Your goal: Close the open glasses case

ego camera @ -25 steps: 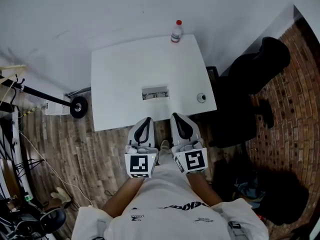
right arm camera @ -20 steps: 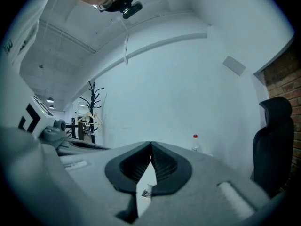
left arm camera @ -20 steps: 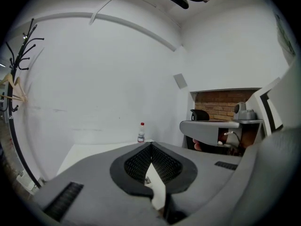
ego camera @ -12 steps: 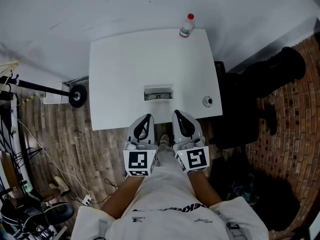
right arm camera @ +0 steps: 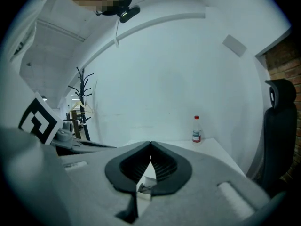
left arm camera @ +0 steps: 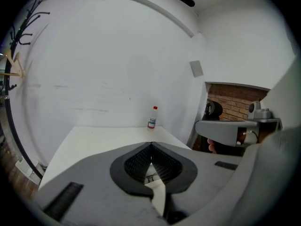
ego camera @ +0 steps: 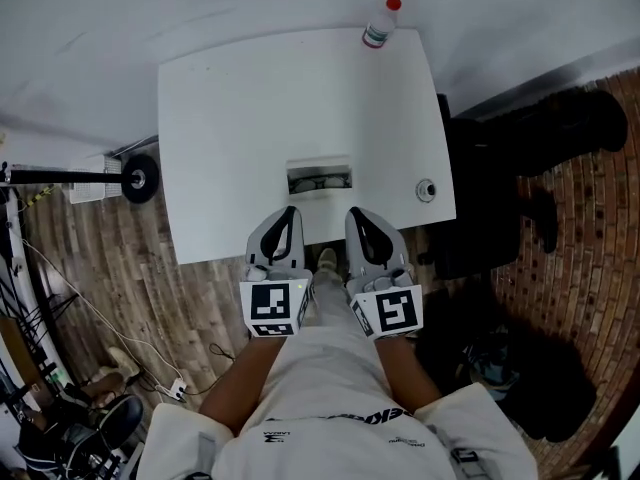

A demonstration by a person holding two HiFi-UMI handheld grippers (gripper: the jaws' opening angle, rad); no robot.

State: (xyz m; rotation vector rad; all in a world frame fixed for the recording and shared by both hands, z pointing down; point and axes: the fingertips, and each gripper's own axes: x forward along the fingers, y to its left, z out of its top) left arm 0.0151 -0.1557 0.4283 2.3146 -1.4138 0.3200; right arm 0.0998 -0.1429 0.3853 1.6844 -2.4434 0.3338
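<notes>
Right now I see the open glasses case (ego camera: 319,178) lying near the front edge of the white table (ego camera: 230,118), long axis left to right, its opening facing up (glasses inside). My left gripper (ego camera: 289,214) and right gripper (ego camera: 353,214) hover just short of it, both pinched together on nothing.

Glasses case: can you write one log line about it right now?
glasses case: open on table, glasses inside, untouched | left gripper: shut, empty, short of case | right gripper: shut, empty, short of case
</notes>
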